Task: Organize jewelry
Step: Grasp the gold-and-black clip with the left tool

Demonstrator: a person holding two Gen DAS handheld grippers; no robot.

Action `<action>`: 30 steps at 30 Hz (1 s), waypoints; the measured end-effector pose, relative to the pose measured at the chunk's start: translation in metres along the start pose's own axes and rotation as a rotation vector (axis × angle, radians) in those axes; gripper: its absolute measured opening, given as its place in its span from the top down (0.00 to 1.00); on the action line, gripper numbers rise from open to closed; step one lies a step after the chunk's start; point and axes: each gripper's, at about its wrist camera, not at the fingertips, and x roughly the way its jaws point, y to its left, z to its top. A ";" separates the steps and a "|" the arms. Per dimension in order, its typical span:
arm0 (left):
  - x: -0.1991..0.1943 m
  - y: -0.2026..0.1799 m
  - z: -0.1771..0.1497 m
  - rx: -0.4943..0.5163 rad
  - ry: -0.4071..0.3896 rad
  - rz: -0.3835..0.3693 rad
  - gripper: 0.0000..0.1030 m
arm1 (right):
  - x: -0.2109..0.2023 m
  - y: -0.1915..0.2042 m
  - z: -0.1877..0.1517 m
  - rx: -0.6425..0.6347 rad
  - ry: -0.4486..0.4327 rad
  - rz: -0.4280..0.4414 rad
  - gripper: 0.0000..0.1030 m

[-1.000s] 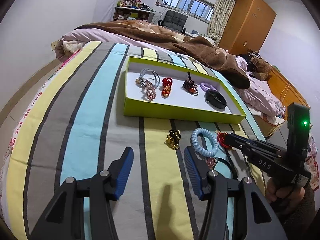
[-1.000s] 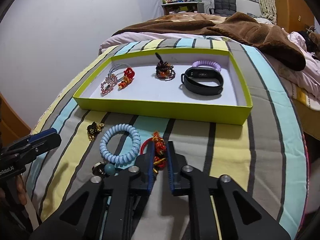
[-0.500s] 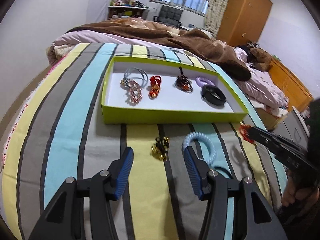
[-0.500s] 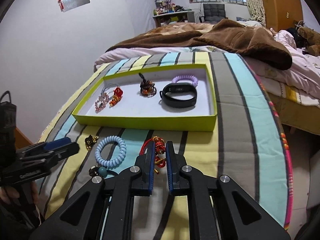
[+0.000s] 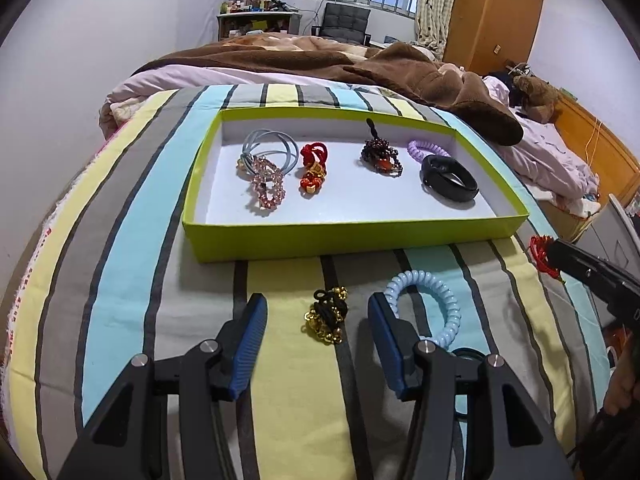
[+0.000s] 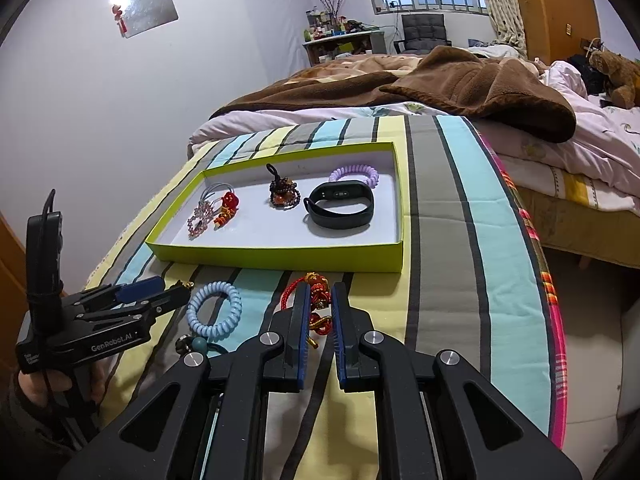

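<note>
My right gripper (image 6: pixel 320 292) is shut on a red knotted charm (image 6: pixel 318 300), whose cord loops out to the left, just in front of the green tray (image 6: pixel 280 258). My left gripper (image 5: pixel 318 312) is open above the striped bedspread. A gold-and-black charm (image 5: pixel 328 316) lies beyond the gap between its fingers. A pale blue coil bracelet (image 5: pixel 432 304) lies beside the right finger. The tray (image 5: pixel 352 236) holds a pink bead bracelet (image 5: pixel 266 188), a red charm (image 5: pixel 314 168), a dark bead piece (image 5: pixel 380 158), a purple coil (image 5: pixel 426 148) and a black band (image 5: pixel 450 182).
A dark ring with a teal bead (image 6: pixel 196 344) lies near the blue coil (image 6: pixel 216 312). A brown blanket (image 6: pixel 460 80) is heaped behind the tray. The bed edge (image 6: pixel 548 300) drops off to the right. The person's hand (image 6: pixel 60 384) holds the left gripper (image 6: pixel 160 292).
The left gripper has slid across the bed so that the gold-and-black charm now lies in front of its open fingers. The right gripper has lifted the red charm and drawn back rightwards.
</note>
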 end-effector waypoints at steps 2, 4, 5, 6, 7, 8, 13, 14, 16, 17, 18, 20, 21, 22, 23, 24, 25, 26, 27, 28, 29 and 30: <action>0.000 -0.004 -0.001 0.020 0.001 -0.001 0.54 | 0.000 0.000 0.000 0.001 -0.002 0.004 0.90; 0.000 -0.007 -0.002 0.039 0.003 0.004 0.65 | 0.001 0.000 0.002 0.000 -0.003 0.007 0.90; 0.000 -0.008 -0.002 0.046 0.003 -0.001 0.67 | 0.001 0.000 0.002 -0.001 -0.004 0.008 0.90; 0.000 -0.009 -0.002 0.047 0.005 -0.009 0.72 | 0.002 0.000 0.002 -0.002 -0.003 0.009 0.90; 0.000 -0.009 -0.002 0.049 0.006 -0.009 0.77 | 0.002 0.000 0.002 -0.002 -0.003 0.009 0.90; 0.000 -0.010 -0.002 0.053 0.005 -0.007 0.79 | 0.002 0.000 0.003 0.000 -0.003 0.010 0.90; -0.001 -0.009 -0.002 0.052 0.001 -0.020 0.80 | 0.004 0.000 0.003 0.000 -0.003 0.009 0.90; -0.001 -0.010 -0.002 0.053 0.002 -0.019 0.80 | 0.004 0.000 0.003 0.000 -0.003 0.010 0.90; -0.001 -0.009 -0.002 0.053 -0.001 -0.018 0.82 | 0.005 0.000 0.003 -0.001 -0.002 0.009 0.90; -0.002 -0.009 -0.002 0.050 -0.004 -0.019 0.82 | 0.005 0.000 0.003 0.000 -0.002 0.009 0.90; -0.003 -0.008 -0.002 0.046 -0.006 -0.022 0.82 | 0.004 0.000 0.004 0.001 -0.003 0.010 0.90; -0.005 -0.006 -0.001 0.038 -0.014 -0.024 0.82 | 0.005 0.001 0.004 -0.001 -0.006 0.008 0.90; -0.006 -0.005 0.000 0.036 -0.016 -0.027 0.82 | 0.004 0.001 0.004 -0.001 -0.008 0.008 0.90; -0.007 -0.004 0.000 0.032 -0.020 -0.028 0.82 | 0.005 0.001 0.005 -0.002 -0.010 0.007 0.90; -0.009 -0.003 0.001 0.028 -0.024 -0.031 0.82 | 0.004 0.002 0.005 -0.002 -0.012 0.007 0.90; -0.010 -0.002 0.002 0.025 -0.027 -0.034 0.82 | 0.003 0.002 0.006 -0.002 -0.016 0.008 0.90; -0.011 -0.001 0.003 0.020 -0.032 -0.038 0.82 | 0.003 0.002 0.006 -0.003 -0.018 0.008 0.90; -0.012 0.000 0.004 0.017 -0.034 -0.042 0.82 | 0.001 0.003 0.006 -0.004 -0.021 0.008 0.90; -0.014 0.000 0.005 0.016 -0.038 -0.041 0.82 | 0.001 0.004 0.007 -0.006 -0.023 0.010 0.90; -0.016 0.001 0.006 0.016 -0.043 -0.041 0.82 | 0.001 0.004 0.008 -0.007 -0.024 0.010 0.90; -0.018 0.001 0.007 0.016 -0.047 -0.046 0.82 | 0.000 0.005 0.008 -0.008 -0.026 0.010 0.90; -0.020 0.002 0.008 0.013 -0.052 -0.052 0.82 | -0.001 0.006 0.009 -0.010 -0.028 0.010 0.90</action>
